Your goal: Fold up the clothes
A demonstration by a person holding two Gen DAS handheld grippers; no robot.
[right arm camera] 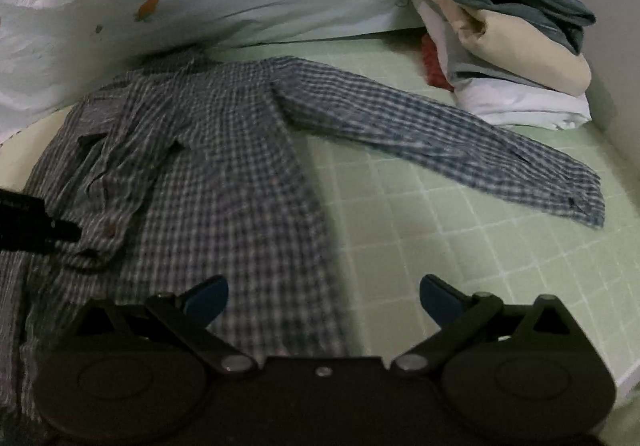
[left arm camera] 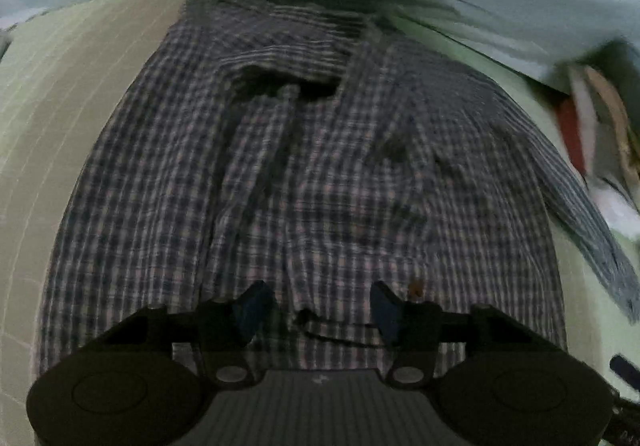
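Filling the left wrist view, the checked shirt [left arm camera: 304, 174] lies flat on the green sheet [left arm camera: 80, 94], with the left tongs [left arm camera: 316, 306] open and empty above its lower part. In the right wrist view, the right tongs [right arm camera: 324, 298] gape wide, empty, over the shirt's edge; its sleeve [right arm camera: 440, 134] stretches right, toward folded clothes [right arm camera: 508, 46] at upper right.
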